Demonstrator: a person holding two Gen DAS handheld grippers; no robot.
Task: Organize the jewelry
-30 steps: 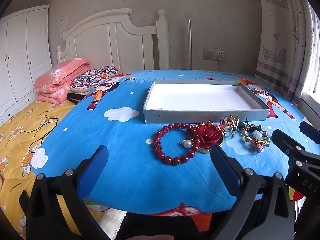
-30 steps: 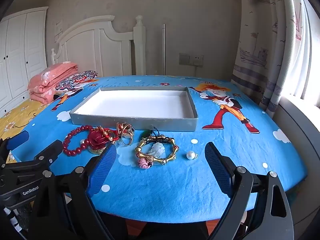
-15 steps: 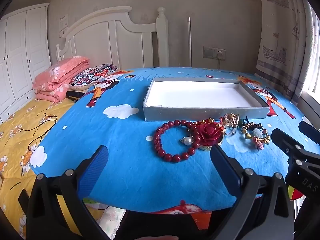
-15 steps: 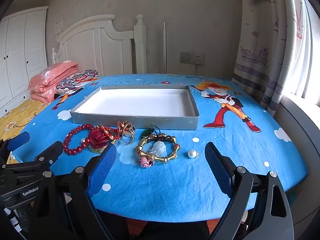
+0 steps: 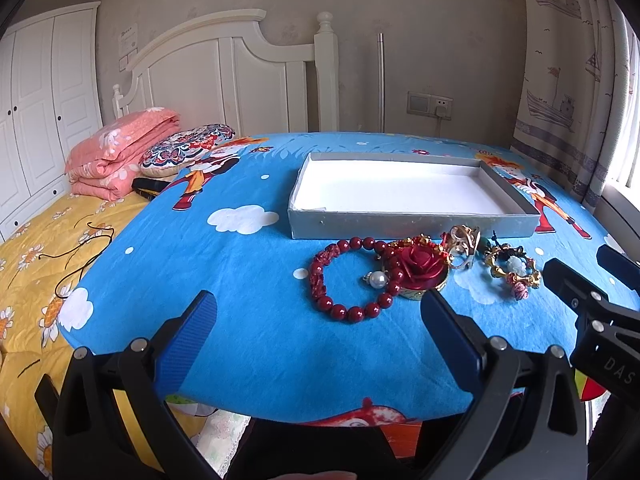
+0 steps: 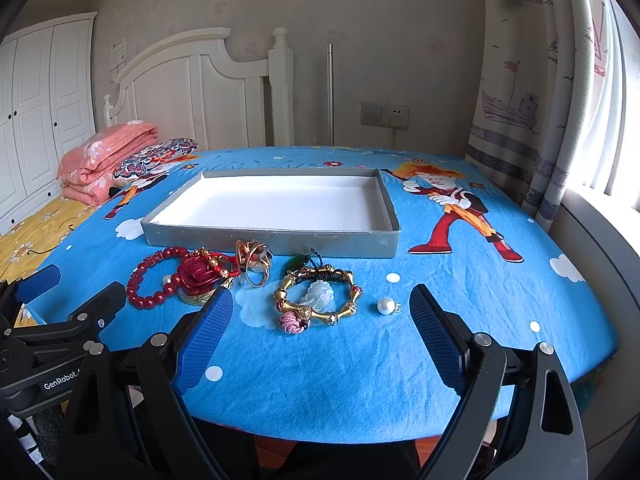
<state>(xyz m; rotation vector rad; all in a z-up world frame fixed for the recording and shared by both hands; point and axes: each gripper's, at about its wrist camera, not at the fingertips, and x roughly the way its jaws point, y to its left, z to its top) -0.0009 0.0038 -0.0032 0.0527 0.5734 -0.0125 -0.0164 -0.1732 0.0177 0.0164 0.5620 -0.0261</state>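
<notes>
A shallow grey tray (image 5: 400,226) (image 6: 272,240) with a white floor lies on the blue cartoon cloth, nothing in it. In front of it lie a red bead bracelet (image 5: 340,280) (image 6: 146,284), a red rose ornament (image 5: 420,264) (image 6: 198,274), a gold ring (image 5: 464,246) (image 6: 254,262), a gold bangle with a white pendant (image 5: 512,268) (image 6: 318,296) and a loose pearl (image 6: 386,305). My left gripper (image 5: 318,330) is open, just short of the red bracelet. My right gripper (image 6: 320,330) is open, just short of the bangle.
The blue cloth covers a table (image 6: 460,320) whose front edge runs under both grippers. A bed with a yellow quilt (image 5: 32,248), folded pink blanket (image 5: 120,148) and white headboard stands to the left. Curtains (image 6: 532,120) and a window sill lie to the right.
Both grippers have edged slightly forward toward the jewelry and stayed open. Nothing on the table has moved.
</notes>
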